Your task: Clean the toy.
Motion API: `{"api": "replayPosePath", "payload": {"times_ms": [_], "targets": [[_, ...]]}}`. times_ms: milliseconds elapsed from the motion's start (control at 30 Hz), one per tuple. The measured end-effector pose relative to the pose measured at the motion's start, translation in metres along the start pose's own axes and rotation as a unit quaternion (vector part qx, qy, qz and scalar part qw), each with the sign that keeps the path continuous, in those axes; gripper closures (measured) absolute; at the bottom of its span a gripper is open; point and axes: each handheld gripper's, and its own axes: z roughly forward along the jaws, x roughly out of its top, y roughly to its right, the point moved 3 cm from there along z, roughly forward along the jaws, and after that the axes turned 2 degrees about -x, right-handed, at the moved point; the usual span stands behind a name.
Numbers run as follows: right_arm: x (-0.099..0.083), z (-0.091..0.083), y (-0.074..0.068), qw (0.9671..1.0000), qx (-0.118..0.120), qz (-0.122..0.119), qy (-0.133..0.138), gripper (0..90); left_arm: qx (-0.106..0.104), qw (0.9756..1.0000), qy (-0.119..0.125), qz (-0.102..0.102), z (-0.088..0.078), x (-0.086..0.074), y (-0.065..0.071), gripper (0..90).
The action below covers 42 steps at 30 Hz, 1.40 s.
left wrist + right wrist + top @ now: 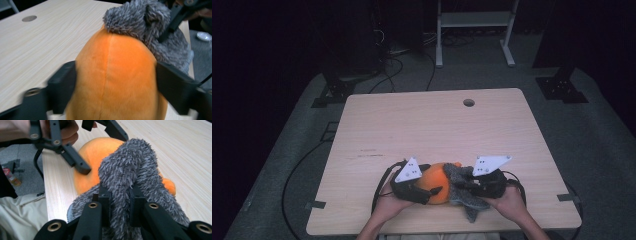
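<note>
Two claws are working one soft bundle near my edge of the pale wooden table (pixel 412 120). Biggest piece is the round orange plush toy (pixel 435 184), sitting on the table between my hands, with the shaggy grey fabric cover (pixel 462 187) draped against its right side and top. My left claw (pixel 430 192) has its black jaws either side of the orange body, partly closed and touching its flanks in the left gripper view (pixel 112 82). My right claw (pixel 120 202) is pinched nearly shut on a fold of the grey pile. Risk now, I reckon: the plush is squashy and smooth, so a pull on the cover could pop the toy out of the left jaws, or the thin fold could slide free.
</note>
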Motion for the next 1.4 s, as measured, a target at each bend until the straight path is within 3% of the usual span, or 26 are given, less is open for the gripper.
{"api": "replayPosePath", "payload": {"times_ms": [100, 200, 300, 367, 533, 600, 700, 800, 900, 933, 1033, 1133, 1233, 1367, 1400], "targets": [[-0.007, -0.007, 0.012, 0.9997, -0.013, 0.021, 0.001, 75.9, -0.007, 1.0000, 0.001, -0.002, -0.003, -0.003, -0.002, 31.5], [-0.009, -0.012, 0.020, 0.9981, -0.016, 0.056, 0.023, 75.8, -0.010, 0.9999, 0.002, 0.011, -0.001, -0.003, 0.001, 31.8], [-0.001, -0.010, 0.015, 0.9981, -0.013, 0.047, 0.038, 75.7, -0.008, 0.9997, -0.001, 0.021, 0.001, -0.003, 0.003, 31.7], [0.000, -0.005, 0.012, 0.9986, -0.013, 0.039, 0.034, 75.8, -0.013, 0.9998, -0.004, 0.016, -0.003, -0.006, -0.001, 31.6], [-0.021, -0.006, 0.026, 0.9974, -0.015, 0.071, 0.007, 75.7, -0.019, 0.9998, 0.005, 0.004, -0.005, -0.010, -0.004, 31.8], [-0.017, -0.010, 0.027, 0.9964, -0.010, 0.080, 0.028, 75.7, -0.019, 0.9998, 0.006, 0.009, -0.003, -0.009, -0.002, 31.7], [-0.001, -0.014, 0.022, 0.9957, -0.001, 0.069, 0.061, 75.7, -0.018, 0.9997, 0.005, 0.015, -0.002, -0.008, -0.001, 31.6], [-0.006, -0.004, 0.021, 0.9971, 0.001, 0.066, 0.038, 75.7, -0.022, 0.9997, 0.001, 0.008, -0.006, -0.011, -0.005, 31.6], [-0.026, 0.002, 0.026, 0.9954, 0.015, 0.094, 0.011, 75.7, -0.023, 0.9997, 0.001, 0.008, -0.006, -0.012, -0.005, 31.5], [-0.028, -0.001, 0.027, 0.9956, 0.009, 0.093, 0.006, 75.7, -0.023, 0.9997, 0.001, 0.008, -0.006, -0.012, -0.004, 31.4], [-0.020, -0.012, 0.029, 0.9944, 0.005, 0.098, 0.038, 75.7, -0.027, 0.9996, 0.003, 0.012, -0.003, -0.010, -0.002, 31.3], [-0.005, -0.015, 0.029, 0.9925, 0.015, 0.096, 0.074, 75.7, -0.026, 0.9989, 0.002, 0.037, -0.001, -0.009, 0.003, 30.5], [-0.004, -0.004, 0.024, 0.9957, 0.005, 0.078, 0.050, 75.9, -0.030, 0.9991, 0.000, 0.030, -0.003, -0.011, 0.001, 30.0], [-0.020, -0.005, 0.026, 0.9964, -0.014, 0.083, 0.006, 75.8, -0.033, 0.9990, 0.004, 0.031, -0.003, -0.011, 0.001, 30.0], [-0.019, -0.009, 0.024, 0.9969, -0.015, 0.076, 0.016, 75.7, -0.034, 0.9988, 0.003, 0.034, -0.002, -0.011, 0.002, 30.0]]}}
